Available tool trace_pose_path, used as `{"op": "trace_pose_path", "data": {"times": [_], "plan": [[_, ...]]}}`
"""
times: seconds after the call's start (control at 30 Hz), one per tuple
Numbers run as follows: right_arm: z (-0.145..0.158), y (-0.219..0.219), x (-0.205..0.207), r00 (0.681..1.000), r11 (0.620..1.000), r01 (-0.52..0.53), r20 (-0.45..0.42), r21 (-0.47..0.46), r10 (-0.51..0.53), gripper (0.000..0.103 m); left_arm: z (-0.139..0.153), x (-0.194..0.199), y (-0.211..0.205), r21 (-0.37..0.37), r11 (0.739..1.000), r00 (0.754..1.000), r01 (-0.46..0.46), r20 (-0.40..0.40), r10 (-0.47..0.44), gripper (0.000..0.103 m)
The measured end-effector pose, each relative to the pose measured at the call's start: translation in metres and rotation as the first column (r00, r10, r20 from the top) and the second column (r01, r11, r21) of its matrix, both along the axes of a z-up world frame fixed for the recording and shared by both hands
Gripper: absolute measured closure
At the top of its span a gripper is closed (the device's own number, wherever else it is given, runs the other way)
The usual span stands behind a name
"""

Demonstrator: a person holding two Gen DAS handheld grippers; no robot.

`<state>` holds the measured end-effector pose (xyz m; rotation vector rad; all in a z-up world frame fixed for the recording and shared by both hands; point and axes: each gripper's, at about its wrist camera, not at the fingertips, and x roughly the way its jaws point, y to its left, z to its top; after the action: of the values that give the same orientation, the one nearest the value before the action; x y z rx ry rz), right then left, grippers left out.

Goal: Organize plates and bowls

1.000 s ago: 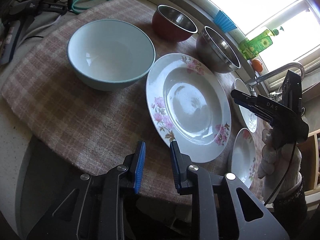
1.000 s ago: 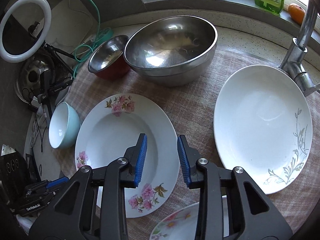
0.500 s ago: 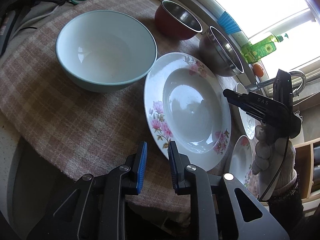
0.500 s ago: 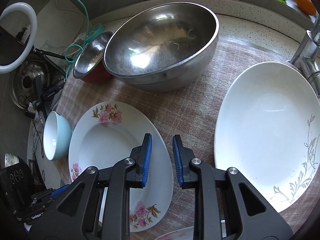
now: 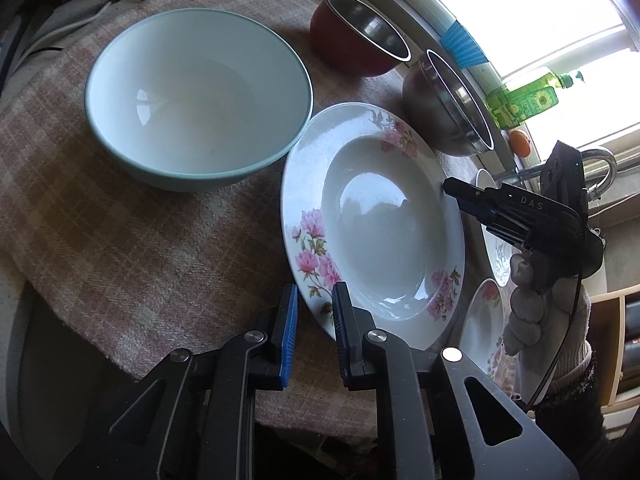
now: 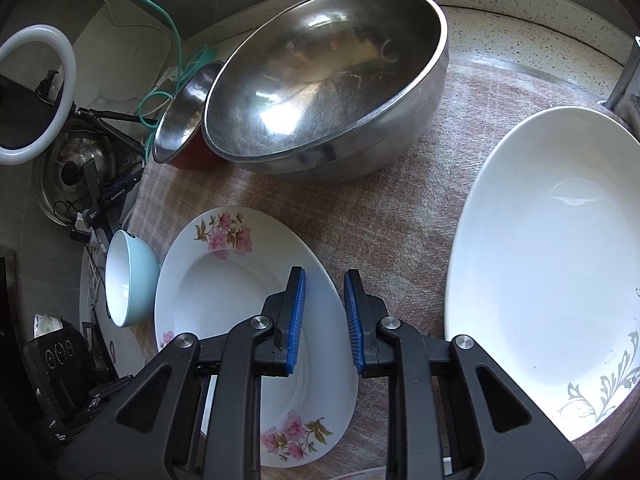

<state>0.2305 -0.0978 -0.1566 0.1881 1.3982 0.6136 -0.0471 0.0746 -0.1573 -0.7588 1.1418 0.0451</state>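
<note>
A pink-flowered deep plate [image 5: 376, 220] [image 6: 224, 300] lies on a checked cloth. My left gripper [image 5: 314, 316] is open, its jaws astride the plate's near rim. My right gripper [image 6: 324, 312] is open, its jaws astride the plate's far rim; it shows in the left wrist view [image 5: 464, 196]. A light blue bowl [image 5: 196, 96] [image 6: 128, 280] sits left of the plate. A large steel bowl [image 6: 320, 92] [image 5: 452, 108] and a red-sided steel bowl [image 5: 360, 40] [image 6: 184, 128] stand behind. A white plate with grey leaves [image 6: 552, 260] lies to the right.
A small flowered plate [image 5: 480, 320] lies by the gloved hand. A tap [image 5: 596, 164], a yellow bottle [image 5: 524, 100] and a blue cup [image 5: 460, 44] stand by the window. A ring light [image 6: 36, 92], cables and a pot lid [image 6: 76, 164] are left of the cloth.
Both grippers have moved in toward the flowered plate. The left jaws have reached its near rim, the right jaws its far rim. Both stay open.
</note>
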Motion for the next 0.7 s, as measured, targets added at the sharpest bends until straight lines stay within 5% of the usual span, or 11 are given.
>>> {"op": "trace_pose_path", "data": {"times": [0.7], "plan": [[0.002, 0.005, -0.018, 0.999, 0.999, -0.034, -0.007, -0.030, 0.034, 0.082, 0.001, -0.002, -0.004, 0.067, 0.996, 0.998, 0.058, -0.011, -0.057, 0.088]]}}
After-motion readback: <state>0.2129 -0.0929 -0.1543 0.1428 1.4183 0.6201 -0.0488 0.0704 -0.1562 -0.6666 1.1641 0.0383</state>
